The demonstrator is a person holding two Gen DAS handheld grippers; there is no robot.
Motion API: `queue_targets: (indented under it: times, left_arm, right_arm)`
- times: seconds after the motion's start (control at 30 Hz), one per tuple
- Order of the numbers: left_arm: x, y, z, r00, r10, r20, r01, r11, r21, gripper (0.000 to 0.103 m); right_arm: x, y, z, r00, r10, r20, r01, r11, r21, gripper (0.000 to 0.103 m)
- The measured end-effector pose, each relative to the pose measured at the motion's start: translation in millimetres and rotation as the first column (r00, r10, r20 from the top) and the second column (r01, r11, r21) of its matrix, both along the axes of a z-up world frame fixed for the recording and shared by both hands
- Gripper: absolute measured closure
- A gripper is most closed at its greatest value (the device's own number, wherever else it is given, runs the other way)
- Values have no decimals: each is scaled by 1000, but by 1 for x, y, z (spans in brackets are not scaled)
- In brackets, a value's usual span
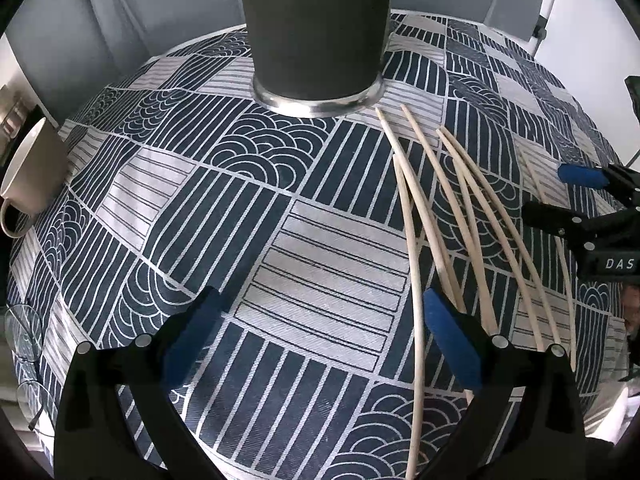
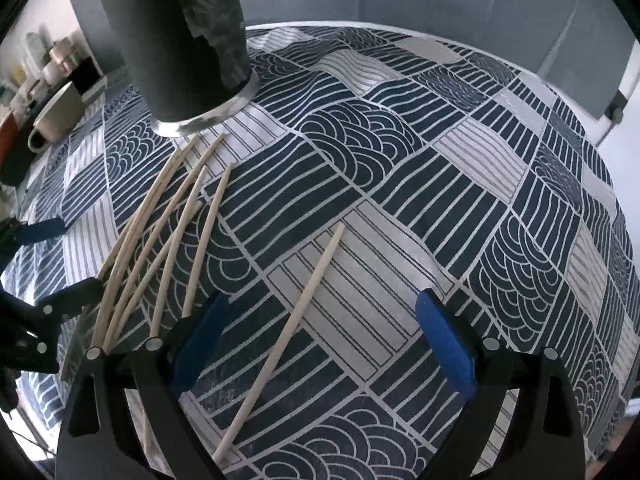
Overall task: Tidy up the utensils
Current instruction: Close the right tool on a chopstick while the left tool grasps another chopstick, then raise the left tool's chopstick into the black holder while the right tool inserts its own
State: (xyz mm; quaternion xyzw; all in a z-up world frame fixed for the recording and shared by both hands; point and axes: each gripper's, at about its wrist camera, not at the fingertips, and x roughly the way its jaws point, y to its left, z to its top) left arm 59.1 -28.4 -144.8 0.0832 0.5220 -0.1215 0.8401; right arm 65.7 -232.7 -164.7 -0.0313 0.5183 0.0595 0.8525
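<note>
left gripper (image 1: 324, 332) and right gripper (image 2: 324, 332) both spread wide, empty, above patterned cloth (image 2: 440, 184). one chopstick (image 2: 288, 320) lies between right fingers; about six chopsticks (image 2: 160, 240) fanned beside it. beyond, one dark holder (image 1: 316, 28), one mug (image 1: 28, 176).

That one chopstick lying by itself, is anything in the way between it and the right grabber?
Nothing visible is. The lone chopstick lies on bare tablecloth, running between the open jaws of the right gripper. The other chopsticks lie off to its left, apart from it.
</note>
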Motion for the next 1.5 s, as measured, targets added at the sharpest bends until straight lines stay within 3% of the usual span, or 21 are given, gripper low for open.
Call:
queue_targets:
  times: [0.13, 0.2, 0.27, 0.37, 0.57, 0.63, 0.73, 1.0, 1.17, 1.5]
  left_arm:
    - [2, 1, 0, 1000, -11, -10, 11, 1000, 1, 6]
    - [1, 2, 1, 1000, -10, -9, 10, 1000, 0, 9]
    - [1, 6, 3, 1000, -11, -7, 11, 1000, 0, 15]
    - [0, 12, 6, 1000, -14, -12, 14, 1000, -1, 26]
    - [-2, 33, 11, 1000, -2, -20, 2, 1000, -10, 63]
    - [-2, 40, 12, 1000, 16, -27, -16, 1000, -12, 83]
    - [-3, 51, 13, 998, 46, -52, -47, 999, -24, 97]
    - [-5, 74, 12, 986, 108, -127, -125, 983, -134, 98]
    - [-8, 86, 15, 978, 152, -141, -172, 974, -146, 99]
    - [4, 110, 52, 973, 222, -64, -230, 955, -186, 98]
  right_arm:
    - [1, -1, 0, 1000, 15, -16, -15, 1000, -6, 15]
    - [0, 0, 1, 1000, 26, -11, -26, 1000, -6, 25]
    - [-4, 0, 6, 999, 42, 1, -42, 999, -6, 45]
    - [-7, -1, 9, 997, 72, -3, -72, 997, -10, 62]
    - [-11, -9, 12, 998, 65, -21, -66, 998, -20, 92]
    - [-13, -12, 12, 998, 63, -27, -63, 998, -21, 96]
    - [-14, -19, 13, 998, 45, -43, -45, 999, -4, 98]
    - [-11, -42, 14, 996, -8, -92, 16, 995, 94, 99]
    - [-9, -58, 25, 997, -28, -75, 36, 993, 112, 99]
    - [5, -79, 67, 998, -67, 16, 63, 981, 185, 99]
